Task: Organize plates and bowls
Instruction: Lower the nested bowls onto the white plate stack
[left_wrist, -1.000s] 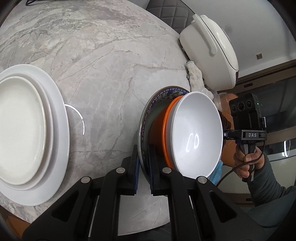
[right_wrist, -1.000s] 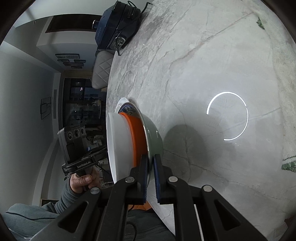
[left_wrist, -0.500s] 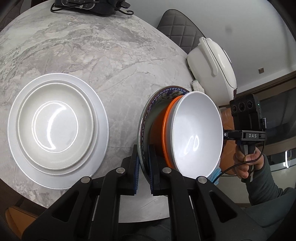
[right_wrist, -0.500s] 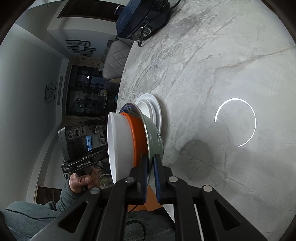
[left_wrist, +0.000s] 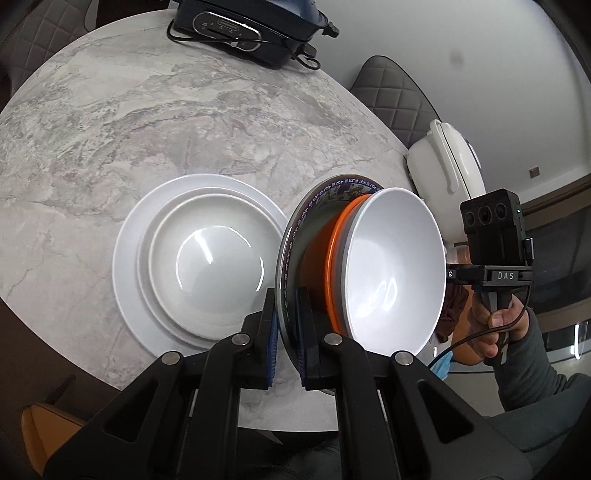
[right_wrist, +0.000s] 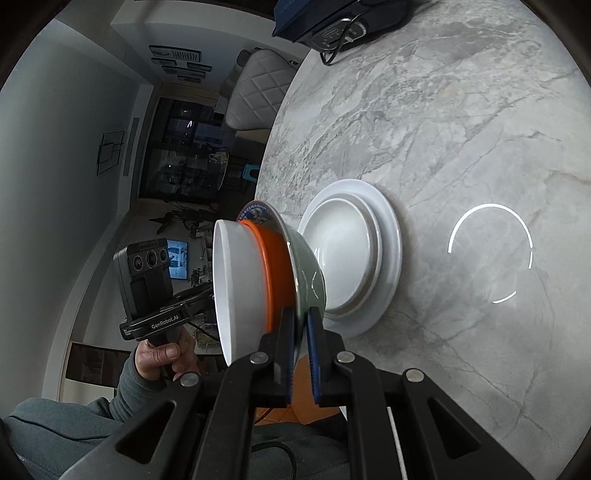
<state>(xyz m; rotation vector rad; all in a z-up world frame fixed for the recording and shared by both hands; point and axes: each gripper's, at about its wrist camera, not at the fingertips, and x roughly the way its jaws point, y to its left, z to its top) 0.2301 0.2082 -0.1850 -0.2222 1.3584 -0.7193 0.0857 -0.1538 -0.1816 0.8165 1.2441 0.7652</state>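
Note:
Three nested bowls hang in the air between my two grippers: a blue-patterned bowl (left_wrist: 332, 184) with a grey-green outside (right_wrist: 308, 266), an orange bowl (left_wrist: 317, 258) inside it, and a white bowl (left_wrist: 395, 266) on top. My left gripper (left_wrist: 286, 295) is shut on the patterned bowl's rim. My right gripper (right_wrist: 301, 314) is shut on the opposite rim. A stack of white plates (left_wrist: 125, 258) lies on the marble table just beside the bowls, and also shows in the right wrist view (right_wrist: 388, 251). A hand holds each gripper.
A black electric appliance (left_wrist: 251, 22) with a cord sits at the table's far edge. A white rice cooker (left_wrist: 443, 166) stands at the right edge. Quilted chairs (left_wrist: 391, 92) ring the round table (left_wrist: 147, 110). A blue mask (left_wrist: 441, 369) lies under the bowls.
Both grippers have carried the nested bowls across the table and slightly up toward the white plates. The plates now sit right beside the bowls in both views. The grips are unchanged.

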